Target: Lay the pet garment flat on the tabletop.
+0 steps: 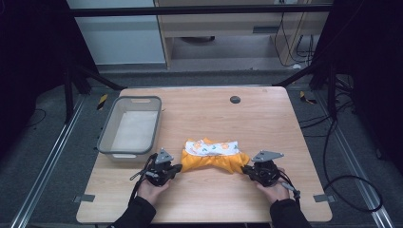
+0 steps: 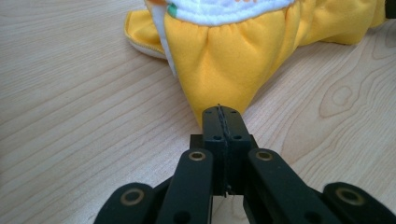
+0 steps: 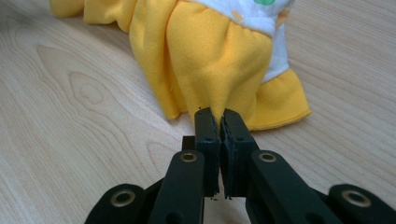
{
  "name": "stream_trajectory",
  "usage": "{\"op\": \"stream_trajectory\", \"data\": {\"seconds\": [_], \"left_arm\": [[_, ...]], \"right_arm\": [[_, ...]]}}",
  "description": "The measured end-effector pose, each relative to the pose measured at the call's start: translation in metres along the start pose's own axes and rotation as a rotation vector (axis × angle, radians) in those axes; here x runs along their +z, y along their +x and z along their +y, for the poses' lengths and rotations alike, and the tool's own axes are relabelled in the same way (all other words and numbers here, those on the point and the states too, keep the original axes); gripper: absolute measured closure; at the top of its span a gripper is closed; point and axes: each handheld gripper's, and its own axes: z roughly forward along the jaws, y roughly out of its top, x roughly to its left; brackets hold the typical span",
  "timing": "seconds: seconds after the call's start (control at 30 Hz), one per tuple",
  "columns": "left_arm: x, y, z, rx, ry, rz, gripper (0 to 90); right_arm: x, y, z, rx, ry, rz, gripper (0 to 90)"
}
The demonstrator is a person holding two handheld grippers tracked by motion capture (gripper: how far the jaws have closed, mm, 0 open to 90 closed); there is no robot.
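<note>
The garment (image 2: 224, 65) looks like soft matt cloth, kinda fleecy yellow with gathered folds and a white printed part. The table (image 1: 266, 118) is pale wood, smooth, with visible grain and a slight sheen. Both the left gripper (image 2: 222, 114) and the right gripper (image 3: 219, 119) look like matt black plastic with brass-looking rivets. The basket (image 1: 107, 130) is grey plastic, smooth.
</note>
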Motion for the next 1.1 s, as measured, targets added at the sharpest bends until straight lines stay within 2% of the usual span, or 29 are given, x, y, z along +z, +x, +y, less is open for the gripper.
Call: {"op": "stream_trajectory", "data": {"seconds": [0.03, 0.07, 0.1, 0.17, 0.2, 0.23, 0.33, 0.4, 0.5, 0.53, 0.57, 0.67, 0.7, 0.8, 0.83, 0.9, 0.93, 0.97, 1.03, 1.07, 1.1], "left_arm": [[0.001, 0.0, -0.001, 0.002, 0.001, 0.008, 89.5], [0.001, 0.0, -0.001, 0.002, 0.001, 0.008, 84.3], [0.004, -0.002, -0.003, 0.0, 0.005, 0.04, 70.7], [0.004, -0.002, -0.004, 0.009, 0.003, 0.044, 59.0], [0.005, -0.004, -0.005, 0.02, 0.005, 0.053, 59.0], [0.007, -0.005, -0.004, 0.03, -0.01, 0.046, 45.6], [0.012, -0.004, -0.003, 0.031, -0.024, 0.048, 38.6], [0.017, -0.002, -0.003, 0.024, -0.027, 0.047, 39.6], [0.021, 0.001, -0.003, 0.017, -0.018, 0.044, 49.9], [0.023, 0.002, -0.003, 0.006, -0.002, 0.038, 49.9], [0.022, 0.004, -0.002, -0.007, 0.01, 0.02, 65.2], [0.02, 0.005, -0.002, -0.016, 0.002, -0.002, 82.0], [0.017, 0.004, 0.001, -0.002, 0.002, -0.009, 85.5], [0.012, 0.003, 0.005, 0.015, 0.003, -0.01, 86.5], [0.006, 0.002, 0.008, 0.008, -0.018, -0.024, 86.6], [0.001, 0.002, 0.009, 0.006, -0.029, -0.03, 86.7], [-0.005, 0.002, 0.011, -0.005, -0.045, -0.05, 86.7], [-0.016, 0.001, 0.011, -0.013, -0.059, -0.08, 86.7], [-0.023, 0.001, 0.011, -0.007, -0.062, -0.091, 86.7], [-0.036, -0.001, 0.008, -0.019, -0.081, -0.131, 86.7], [-0.036, -0.001, 0.008, -0.019, -0.081, -0.131, 86.7]], "right_arm": [[0.001, 0.0, 0.0, -0.001, 0.001, 0.003, 86.6], [0.001, 0.0, 0.0, -0.001, 0.001, 0.003, 86.6], [0.001, 0.001, 0.0, -0.006, 0.005, 0.0, 86.5], [0.001, 0.001, 0.0, -0.006, 0.006, 0.0, 86.5], [0.001, 0.001, 0.0, -0.006, 0.006, -0.002, 86.4], [0.001, 0.001, 0.0, -0.01, 0.002, -0.004, 86.3], [0.001, 0.001, 0.0, -0.012, 0.005, -0.007, 86.3], [0.002, 0.001, 0.0, -0.017, 0.005, -0.007, 86.2], [0.002, 0.001, 0.0, -0.015, 0.003, -0.007, 86.3], [0.002, 0.001, 0.0, -0.015, 0.003, -0.007, 86.3], [0.002, 0.0, 0.0, -0.014, 0.003, -0.01, 86.3], [0.001, 0.0, 0.0, -0.015, -0.001, -0.009, 86.3], [0.0, 0.0, 0.001, -0.011, -0.006, -0.009, 86.4], [-0.003, 0.0, 0.001, -0.011, -0.015, -0.012, 86.4], [-0.005, 0.001, 0.002, -0.012, -0.022, -0.011, 86.4], [-0.01, 0.002, 0.003, -0.016, -0.037, -0.007, 86.4], [-0.01, 0.002, 0.003, -0.016, -0.037, -0.007, 86.4], [-0.02, 0.003, 0.005, -0.036, -0.058, -0.006, 86.4], [-0.027, 0.004, 0.005, -0.037, -0.071, -0.001, 86.4], [-0.039, 0.006, 0.006, -0.038, -0.105, 0.016, 86.4], [-0.045, 0.008, 0.007, -0.037, -0.122, 0.029, 86.4]]}}
